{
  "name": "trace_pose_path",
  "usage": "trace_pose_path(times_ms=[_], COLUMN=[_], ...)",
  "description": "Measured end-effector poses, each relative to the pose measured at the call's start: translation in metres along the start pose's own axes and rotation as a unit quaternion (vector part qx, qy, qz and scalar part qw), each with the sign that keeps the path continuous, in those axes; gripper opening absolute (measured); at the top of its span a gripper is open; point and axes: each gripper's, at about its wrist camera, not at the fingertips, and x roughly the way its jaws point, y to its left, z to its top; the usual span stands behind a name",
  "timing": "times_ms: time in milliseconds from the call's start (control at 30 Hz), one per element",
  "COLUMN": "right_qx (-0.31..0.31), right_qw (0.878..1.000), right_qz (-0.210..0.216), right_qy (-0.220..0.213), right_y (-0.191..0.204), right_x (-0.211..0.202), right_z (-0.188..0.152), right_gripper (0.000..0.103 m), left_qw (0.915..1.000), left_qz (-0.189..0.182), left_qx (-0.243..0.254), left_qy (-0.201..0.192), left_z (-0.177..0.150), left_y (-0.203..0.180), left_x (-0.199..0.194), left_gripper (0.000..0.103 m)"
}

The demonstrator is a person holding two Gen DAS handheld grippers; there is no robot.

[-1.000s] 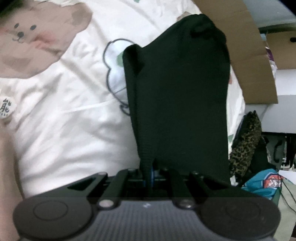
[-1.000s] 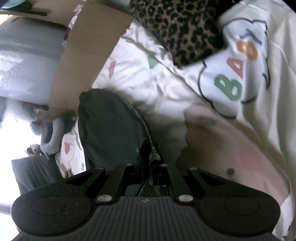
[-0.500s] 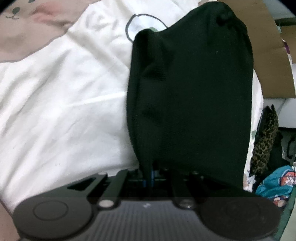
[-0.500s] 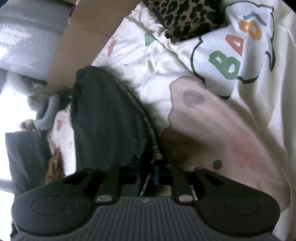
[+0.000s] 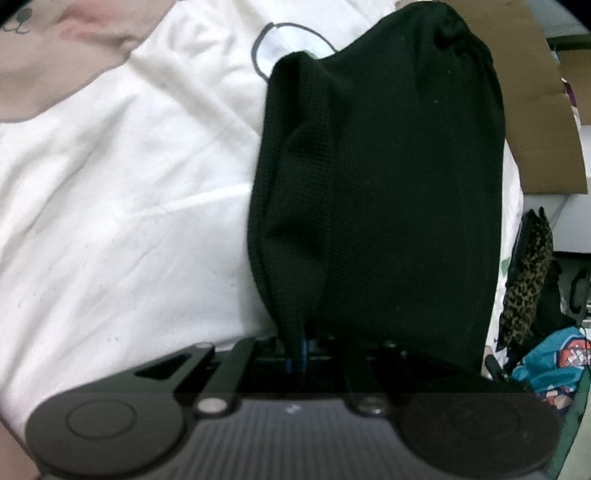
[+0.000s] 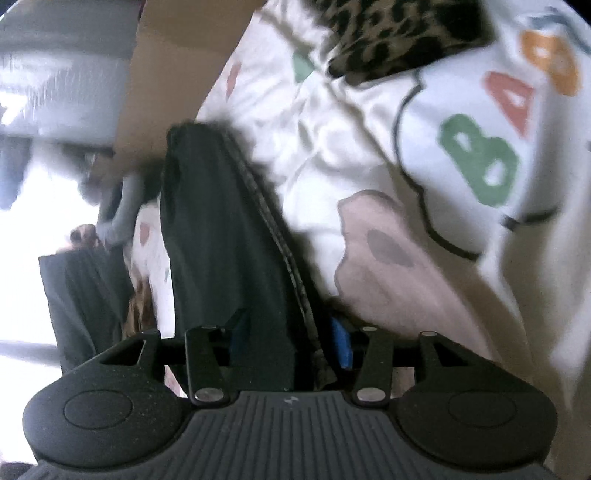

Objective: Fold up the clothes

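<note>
Behind black garment (image 5: 388, 206) — bedsheet (image 5: 129, 221) hidden

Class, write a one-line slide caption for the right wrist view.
Right gripper opening, its blue pads apart around the folded black knit garment on a cream cartoon-print bedsheet.

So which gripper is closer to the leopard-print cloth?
Right. The leopard-print cloth lies ahead of the right gripper, just past the black garment. From the left gripper it sits far off sideways.

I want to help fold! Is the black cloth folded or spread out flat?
Folded. The black cloth is doubled over on the white bedsheet, with layered edges along its left side; the left gripper pinches one end.
</note>
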Motion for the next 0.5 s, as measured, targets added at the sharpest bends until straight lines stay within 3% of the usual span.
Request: trace_pose_path(times_ms=[367,467,500], right_qx=[-0.014,-0.044,-0.047], right_qw=[0.994,0.992,0.991], right_qz=[0.015,-0.006,-0.014], right_qy=[0.105,0.121,0.126], right_y=[0.005,0.014,0.014], right_x=[0.042,0.049,0.05], right_z=[0.027,0.027,0.027], right_gripper=[0.049,0.031,0.016], left_qw=[1.0,1.0,1.0], left_qz=[-0.004,-0.001,-0.001], left_qx=[-0.004,-0.004,-0.004], left_qy=[-0.003,-0.003,-0.002], left_z=[0.001,0.001,0.001], left_y=[0.008,0.009,0.009], left_x=[0.0,0.0,-0.001], left_gripper=[0.005,0.005,0.005])
